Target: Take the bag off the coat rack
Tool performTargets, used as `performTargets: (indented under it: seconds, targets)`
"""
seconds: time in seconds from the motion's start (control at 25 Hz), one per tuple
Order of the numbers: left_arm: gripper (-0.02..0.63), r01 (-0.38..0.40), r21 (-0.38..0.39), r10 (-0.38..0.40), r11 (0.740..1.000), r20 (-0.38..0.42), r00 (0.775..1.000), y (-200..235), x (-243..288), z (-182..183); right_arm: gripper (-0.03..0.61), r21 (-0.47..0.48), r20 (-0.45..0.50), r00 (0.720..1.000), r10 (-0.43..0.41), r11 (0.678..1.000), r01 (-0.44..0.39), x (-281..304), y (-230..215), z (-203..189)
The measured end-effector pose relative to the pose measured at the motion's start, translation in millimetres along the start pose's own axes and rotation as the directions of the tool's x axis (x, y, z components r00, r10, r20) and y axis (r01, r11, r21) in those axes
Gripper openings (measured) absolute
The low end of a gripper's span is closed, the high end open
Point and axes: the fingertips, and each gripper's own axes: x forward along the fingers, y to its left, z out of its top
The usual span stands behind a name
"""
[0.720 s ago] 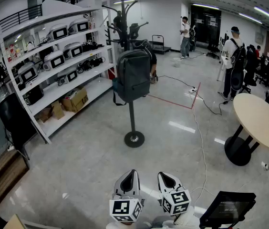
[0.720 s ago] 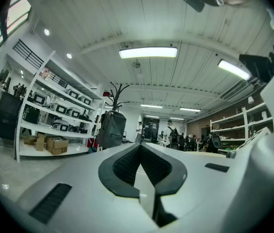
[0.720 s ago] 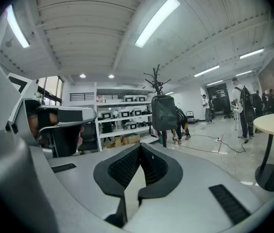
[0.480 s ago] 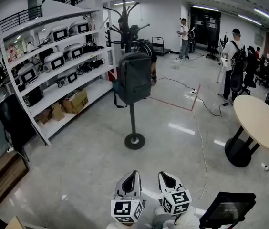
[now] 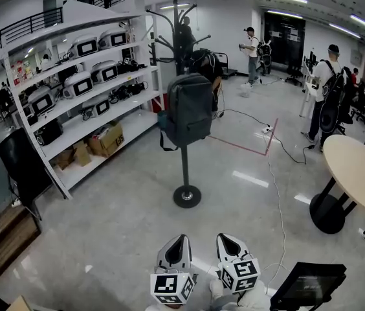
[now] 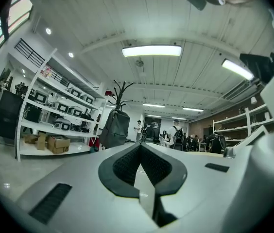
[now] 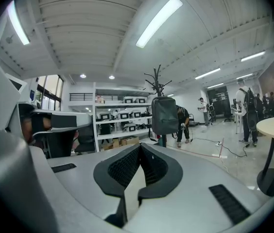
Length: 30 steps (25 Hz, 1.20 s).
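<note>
A dark grey backpack point(image 5: 191, 109) hangs on a black coat rack point(image 5: 184, 148) that stands on a round base in the middle of the floor. The backpack point(image 6: 114, 128) also shows far off in the left gripper view, and the backpack point(image 7: 164, 115) in the right gripper view. Both grippers are held low at the bottom of the head view, well short of the rack. My left gripper point(image 5: 176, 243) is shut with nothing in it. My right gripper point(image 5: 228, 243) is shut and empty too.
White shelving point(image 5: 82, 102) with devices and boxes runs along the left. A round table point(image 5: 362, 173) stands at the right, a cable point(image 5: 277, 193) trails across the floor, and a dark monitor point(image 5: 307, 284) sits at the lower right. People stand at the back right.
The view has moved closer to the rack and tilted up a little; the backpack looks larger and sits slightly further right. Both grippers keep their place at the bottom edge.
</note>
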Motion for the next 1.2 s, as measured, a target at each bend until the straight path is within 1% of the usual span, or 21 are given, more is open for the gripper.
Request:
performTargets:
  seconds: [0.2,0.52,0.84,1.2]
  targets:
    - [0.002,0.000,0.008,0.001,1.000,-0.007,1.000,3,22,-5,0.011,0.012,0.030,0.999,0.015,1.000,-0.015,18,-11,5]
    - [0.002,-0.001,0.019,0.001,1.000,-0.006,1.000,4,65,0,0.011,0.024,0.050,0.998,0.038,0.999,-0.039,49,-35,19]
    - [0.002,-0.008,0.014,0.009,1.000,-0.027,1.000,6,112,-3,0.011,0.034,0.047,0.997,0.054,0.998,-0.056,84,-65,27]
    - [0.002,-0.034,0.020,0.035,0.999,-0.044,0.998,10,160,-11,0.011,0.050,0.036,0.996,0.077,0.996,-0.079,123,-99,28]
